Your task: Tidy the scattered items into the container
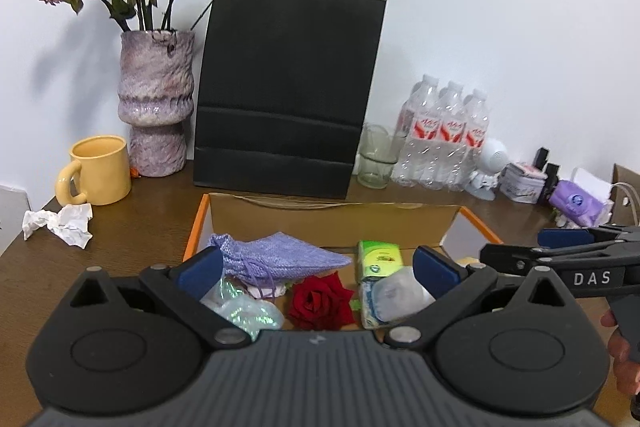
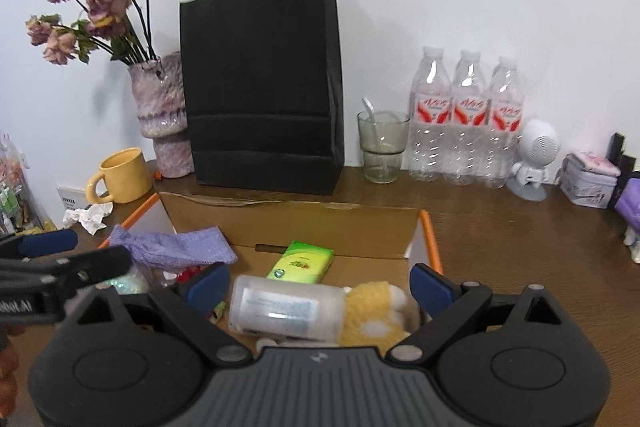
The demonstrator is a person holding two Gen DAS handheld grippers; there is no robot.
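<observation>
— How do the jaws stand?
— Both spread wide, gripping nothing. The left gripper [image 1: 316, 273] hangs over the cardboard box [image 1: 332, 223], above the red rose [image 1: 318, 301]; the right gripper [image 2: 320, 285] hangs over the clear bottle [image 2: 286, 309].
— And the rest?
— All in the box: the lilac pouch [image 1: 276, 255], the green packet [image 2: 302, 263] behind the bottle, the yellow plush [image 2: 378, 313] touching it. The black bag [image 2: 260, 87] stands behind the box.

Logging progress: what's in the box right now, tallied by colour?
Purple: 1, pouch
Green: 1, packet
Red: 1, rose
Yellow: 1, plush toy
Clear/white: 1, bottle
Iridescent: 1, wrapper
Total: 6 visible in the cardboard box
</observation>
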